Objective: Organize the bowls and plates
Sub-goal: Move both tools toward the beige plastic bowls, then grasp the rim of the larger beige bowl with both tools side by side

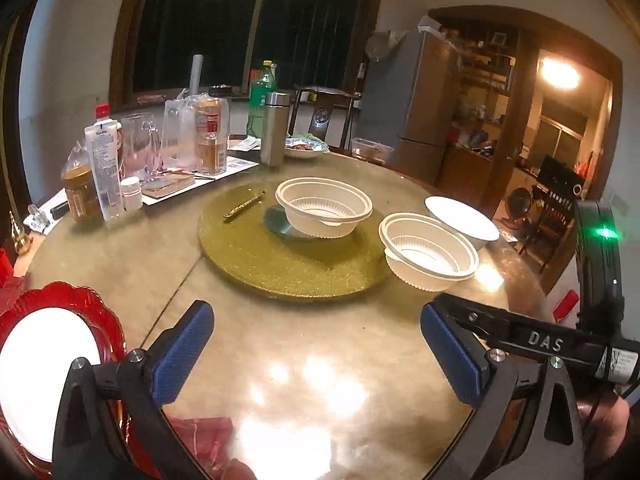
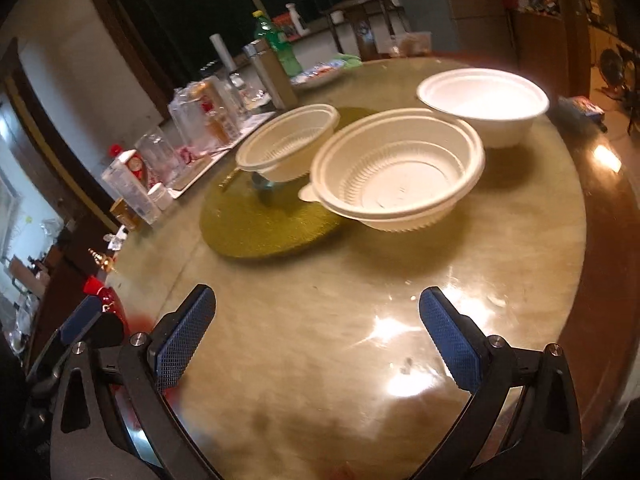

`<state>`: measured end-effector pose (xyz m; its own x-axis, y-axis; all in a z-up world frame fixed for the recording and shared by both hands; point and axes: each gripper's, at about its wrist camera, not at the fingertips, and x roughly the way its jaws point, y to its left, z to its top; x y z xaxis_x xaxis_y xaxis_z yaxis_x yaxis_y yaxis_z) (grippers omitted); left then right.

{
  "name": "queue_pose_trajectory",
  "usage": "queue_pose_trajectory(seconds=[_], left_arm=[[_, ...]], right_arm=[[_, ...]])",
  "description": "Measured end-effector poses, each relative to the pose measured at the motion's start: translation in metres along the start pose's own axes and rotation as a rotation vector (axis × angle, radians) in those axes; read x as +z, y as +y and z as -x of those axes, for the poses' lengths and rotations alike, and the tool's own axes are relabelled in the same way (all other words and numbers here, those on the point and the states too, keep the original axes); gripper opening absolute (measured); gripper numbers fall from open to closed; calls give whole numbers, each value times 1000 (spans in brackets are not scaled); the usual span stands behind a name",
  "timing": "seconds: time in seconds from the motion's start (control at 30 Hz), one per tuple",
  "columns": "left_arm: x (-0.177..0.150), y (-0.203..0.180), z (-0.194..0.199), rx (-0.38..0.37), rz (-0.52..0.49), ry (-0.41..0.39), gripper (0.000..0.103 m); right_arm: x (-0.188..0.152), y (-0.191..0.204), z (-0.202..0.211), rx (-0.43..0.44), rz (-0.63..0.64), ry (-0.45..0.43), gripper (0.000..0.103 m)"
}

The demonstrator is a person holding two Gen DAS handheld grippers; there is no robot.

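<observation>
My left gripper (image 1: pixel 316 344) stands open over the bare tabletop with nothing between its blue pads. To its left a white plate (image 1: pixel 44 364) lies on a red scalloped plate (image 1: pixel 84 296). Ahead, a ribbed white bowl (image 1: pixel 324 212) sits on the gold turntable (image 1: pixel 256 256). A nested pair of ribbed bowls (image 1: pixel 430 252) leans over the turntable's right rim, and a plain white bowl (image 1: pixel 462 222) stands behind it. My right gripper (image 2: pixel 316 332) is open too and holds nothing. It faces the nested pair (image 2: pixel 400 172), the turntable bowl (image 2: pixel 288 144) and the plain bowl (image 2: pixel 484 100).
Bottles, jars, a glass jug (image 1: pixel 140 148), a steel flask (image 1: pixel 274 128) and a green bottle (image 1: pixel 260 96) crowd the table's far left. A dish of food (image 1: pixel 304 148) sits at the back. A chair (image 1: pixel 324 112) stands behind the round table (image 1: pixel 120 256). A pen-like stick (image 1: pixel 244 205) lies on the turntable.
</observation>
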<state>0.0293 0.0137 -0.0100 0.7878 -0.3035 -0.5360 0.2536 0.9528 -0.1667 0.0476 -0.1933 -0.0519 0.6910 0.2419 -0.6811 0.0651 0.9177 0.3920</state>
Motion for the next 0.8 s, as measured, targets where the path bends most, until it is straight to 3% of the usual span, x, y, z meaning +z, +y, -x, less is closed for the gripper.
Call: queue_pose_trajectory(seconds=[0.23, 0.5, 0.63, 0.8], left_arm=[[12, -3, -16, 9, 57, 62, 103], [36, -12, -68, -9, 191, 241, 103], [48, -31, -99, -34, 216, 292, 103], [53, -53, -134, -5, 200, 324, 103]], right_arm=[[20, -39, 8, 73, -127, 13, 103], [44, -89, 2, 222, -347, 78, 103], [55, -110, -3, 238, -436, 101, 103], [70, -123, -11, 230, -494, 104, 100]])
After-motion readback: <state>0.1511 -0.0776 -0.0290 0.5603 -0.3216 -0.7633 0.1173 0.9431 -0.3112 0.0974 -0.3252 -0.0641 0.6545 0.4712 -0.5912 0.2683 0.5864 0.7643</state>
